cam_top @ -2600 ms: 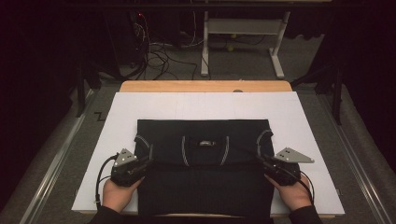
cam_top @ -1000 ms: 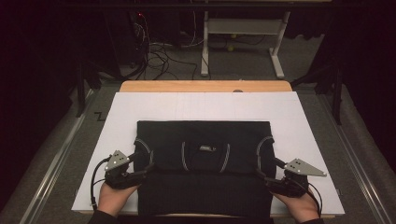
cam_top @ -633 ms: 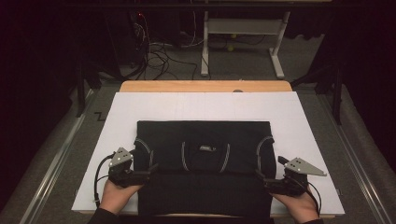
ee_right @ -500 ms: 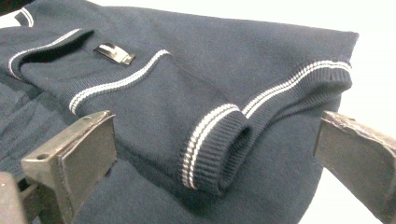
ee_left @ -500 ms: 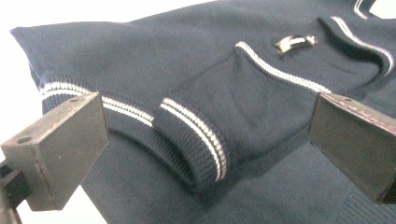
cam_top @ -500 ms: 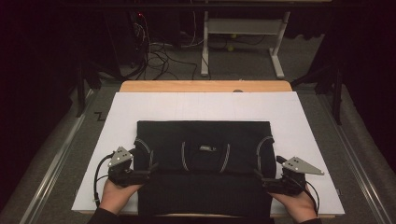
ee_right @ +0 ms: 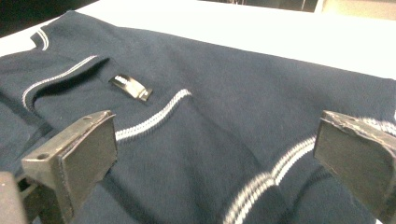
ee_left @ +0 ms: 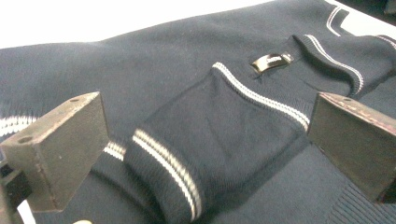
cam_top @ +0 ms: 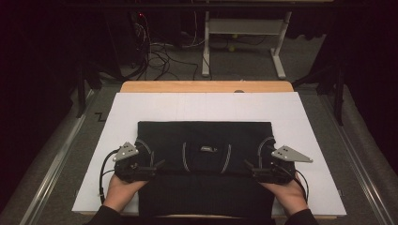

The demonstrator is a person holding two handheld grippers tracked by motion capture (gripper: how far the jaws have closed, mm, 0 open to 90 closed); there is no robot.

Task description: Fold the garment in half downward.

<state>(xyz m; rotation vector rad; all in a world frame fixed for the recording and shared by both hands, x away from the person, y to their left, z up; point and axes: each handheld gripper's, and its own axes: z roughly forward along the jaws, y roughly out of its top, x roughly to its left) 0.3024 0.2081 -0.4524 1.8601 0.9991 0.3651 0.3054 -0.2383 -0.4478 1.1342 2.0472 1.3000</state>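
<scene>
A dark navy sweater (cam_top: 205, 140) with white-striped trim lies folded flat on the white sheet (cam_top: 206, 107), a small label (cam_top: 208, 149) at its middle. My left gripper (cam_top: 157, 165) rests at the sweater's left edge with its jaws pointing inward. My right gripper (cam_top: 248, 166) mirrors it at the right edge. In the left gripper view the left gripper (ee_left: 205, 140) is open, and a folded sleeve cuff (ee_left: 163, 163) lies between its jaws. In the right gripper view the right gripper (ee_right: 210, 154) is open over a striped sleeve (ee_right: 261, 182).
A wooden table edge (cam_top: 206, 86) shows beyond the sheet. Farther back on the floor are cables (cam_top: 155, 51) and a white desk frame (cam_top: 244, 28). Bare sheet lies beside and beyond the sweater.
Both grippers drew outward and toward the person a second ago, then slid back inward to the sweater's side edges. The sweater has stayed in place.
</scene>
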